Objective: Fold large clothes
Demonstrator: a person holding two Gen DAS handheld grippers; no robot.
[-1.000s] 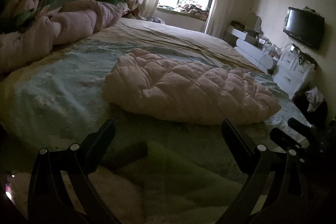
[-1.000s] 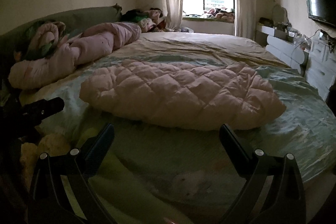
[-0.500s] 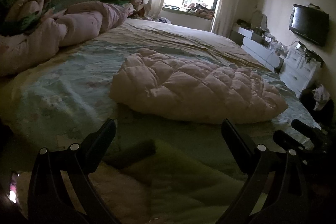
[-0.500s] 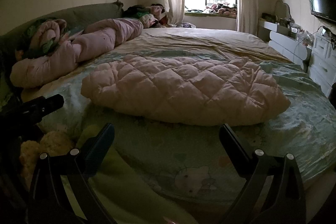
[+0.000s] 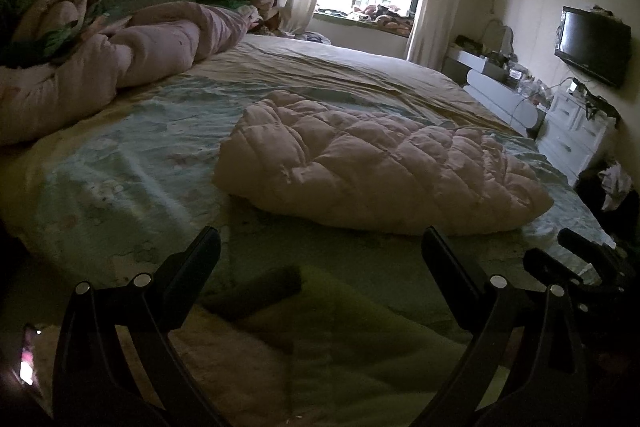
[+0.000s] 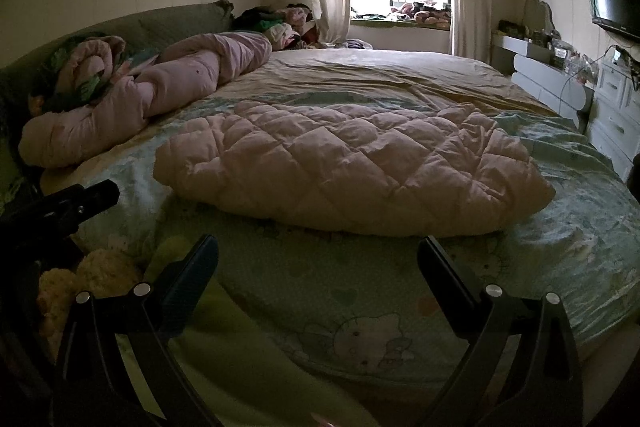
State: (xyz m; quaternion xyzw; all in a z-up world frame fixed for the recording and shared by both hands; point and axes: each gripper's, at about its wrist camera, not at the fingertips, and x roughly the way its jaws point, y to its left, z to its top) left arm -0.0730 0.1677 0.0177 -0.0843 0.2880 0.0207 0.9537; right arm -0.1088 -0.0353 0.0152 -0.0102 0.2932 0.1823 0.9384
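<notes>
Both claws hang at the near edge of the bed (image 6: 592, 235), spread wide and holding nothing: the left gripper (image 5: 320, 251) and right gripper (image 6: 318, 255). Directly below them bunches yellow-green cloth (image 6: 248, 359). Just ahead lies a bare strip of wrinkled cartoon-print sheet, then the pink quilted jacket (image 6: 352, 167), puffy, diamond-stitched, folded into a long mound. Farther off to the left sprawls a rolled pink duvet (image 5: 132, 59); far right stands a white dresser (image 5: 576, 135).
</notes>
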